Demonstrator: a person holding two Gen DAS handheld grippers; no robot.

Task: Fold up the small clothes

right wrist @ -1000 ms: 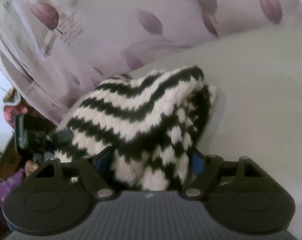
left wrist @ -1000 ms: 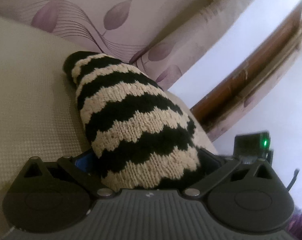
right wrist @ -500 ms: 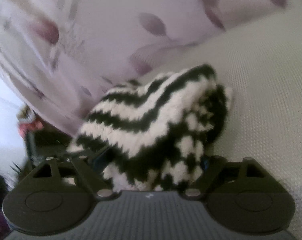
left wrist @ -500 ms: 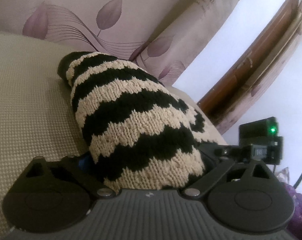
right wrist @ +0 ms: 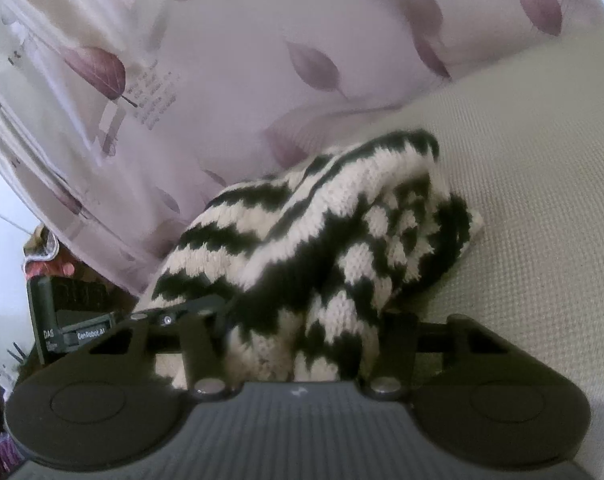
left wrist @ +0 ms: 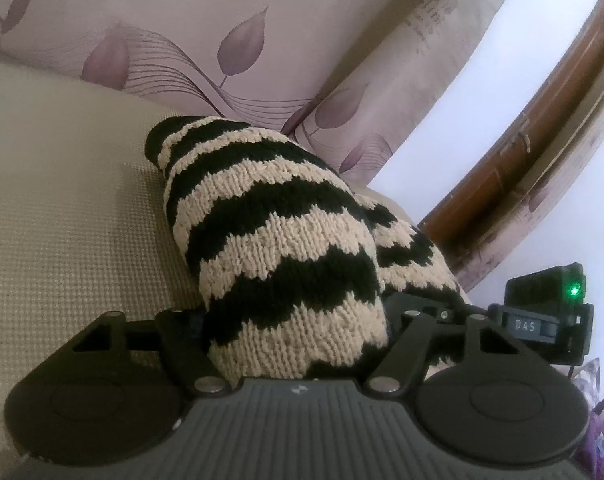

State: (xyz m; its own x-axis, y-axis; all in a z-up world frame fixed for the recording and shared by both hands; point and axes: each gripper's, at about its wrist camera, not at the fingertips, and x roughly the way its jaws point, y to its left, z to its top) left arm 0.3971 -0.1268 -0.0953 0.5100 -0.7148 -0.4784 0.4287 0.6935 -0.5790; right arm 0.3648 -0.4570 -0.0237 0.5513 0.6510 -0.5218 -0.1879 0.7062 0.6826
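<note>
On top of the beige cushion, near its curtain-side edge, sits the knit: black/cream zigzag stripes, bunched into a thick roll. Both grippers hold it at the near end. Left gripper is clamped on the knit's left near corner; its fingers are buried in fabric, so the pads can't be seen. Right gripper is likewise closed over a wad of the knit, w/ loose folds spilling over its left finger.

Long axis: in the left view the roll runs from the jaws away toward the leaf-print curtain, far tip pointing up-left, stripes crossing the axis. In the right view the far tip points up-right, resting on the cushion. So it lies roughly fwd from both grippers, the near end raised in the grip and the far end touching the cushion.

Risks, as I judge them:
- Thick bunched grip means layers could slide unevenly; pulling would give a skewed fold, not a flat one.
- Grippers sit v. close together (the right one's body shows just beside the left jaw), so they could bump or pinch the same layers.
- Knit is stretchy; a hard pull may distort it or snag a loop on a finger hinge.
- It's near the cushion edge by the curtain, so letting go there could let it slip off.
- Extra fold draped over the right gripper's left finger may drag along on release.
</note>
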